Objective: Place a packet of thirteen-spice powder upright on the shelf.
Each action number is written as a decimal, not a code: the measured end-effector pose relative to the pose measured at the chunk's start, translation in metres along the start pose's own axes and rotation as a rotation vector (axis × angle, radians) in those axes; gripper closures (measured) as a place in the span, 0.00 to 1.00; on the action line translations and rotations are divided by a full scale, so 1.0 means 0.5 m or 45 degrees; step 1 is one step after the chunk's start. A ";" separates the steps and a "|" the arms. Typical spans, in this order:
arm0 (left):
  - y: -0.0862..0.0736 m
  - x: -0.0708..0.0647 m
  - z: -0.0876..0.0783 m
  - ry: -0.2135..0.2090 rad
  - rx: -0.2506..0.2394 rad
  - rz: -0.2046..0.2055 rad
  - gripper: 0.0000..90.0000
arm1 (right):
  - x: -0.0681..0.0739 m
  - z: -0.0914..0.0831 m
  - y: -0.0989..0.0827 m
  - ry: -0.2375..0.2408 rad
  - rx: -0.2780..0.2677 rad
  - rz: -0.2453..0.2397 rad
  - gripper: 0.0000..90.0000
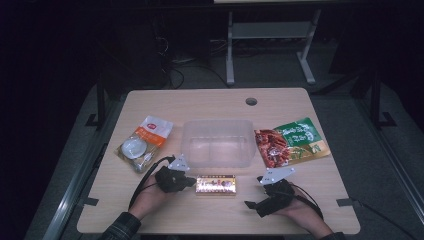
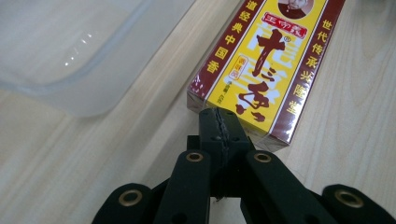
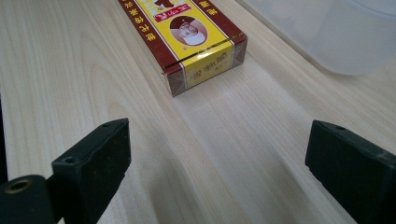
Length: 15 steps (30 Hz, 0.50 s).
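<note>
High view: left gripper [image 1: 192,183] lies level, touching box [image 1: 216,184].

worktop [image 2: 70,163]: pale matt wood grain | box [image 2: 261,65]: glossy film-wrapped card | tub [image 2: 70,51]: cloudy smooth plastic

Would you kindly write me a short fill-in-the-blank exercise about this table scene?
1. The left gripper has its jaws ____ at one end of the yellow and maroon box.
2. The right gripper has its jaws ____.
3. The clear plastic container holds ____.
4. The table is made of ____.

Missing words: shut; open; nothing; wood
</note>
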<state>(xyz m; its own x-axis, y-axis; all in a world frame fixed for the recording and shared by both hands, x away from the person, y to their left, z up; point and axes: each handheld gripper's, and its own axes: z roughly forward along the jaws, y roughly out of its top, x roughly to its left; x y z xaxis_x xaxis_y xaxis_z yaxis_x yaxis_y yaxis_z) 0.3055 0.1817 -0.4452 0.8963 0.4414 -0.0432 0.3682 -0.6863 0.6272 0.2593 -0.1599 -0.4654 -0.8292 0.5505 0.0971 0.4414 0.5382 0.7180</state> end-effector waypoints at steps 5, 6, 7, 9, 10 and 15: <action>0.002 0.017 -0.037 -0.061 -0.084 0.089 0.64 | -0.001 -0.001 0.000 0.001 -0.003 0.003 0.07; 0.003 0.016 -0.037 -0.089 -0.113 0.094 0.64 | -0.001 -0.001 0.000 0.001 -0.003 0.003 0.07; 0.005 0.014 -0.037 -0.118 -0.118 0.130 0.58 | -0.001 -0.001 0.000 0.001 -0.003 0.003 0.07; 0.010 0.009 -0.030 -0.133 -0.123 0.184 0.41 | -0.001 -0.001 0.000 -0.002 -0.006 -0.002 0.07; 0.012 0.007 -0.026 -0.148 -0.119 0.198 0.41 | -0.001 -0.001 0.000 -0.002 -0.006 -0.002 0.07; 0.022 0.001 0.005 -0.188 -0.073 0.244 0.33 | -0.001 -0.002 0.000 -0.002 -0.009 -0.001 0.07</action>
<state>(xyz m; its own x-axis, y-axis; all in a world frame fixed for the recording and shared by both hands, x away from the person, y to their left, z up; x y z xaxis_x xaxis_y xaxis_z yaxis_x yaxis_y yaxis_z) 0.3106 0.1729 -0.4405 0.9763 0.2142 -0.0295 0.1771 -0.7139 0.6775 0.2595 -0.1605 -0.4648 -0.8290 0.5511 0.0954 0.4384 0.5344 0.7227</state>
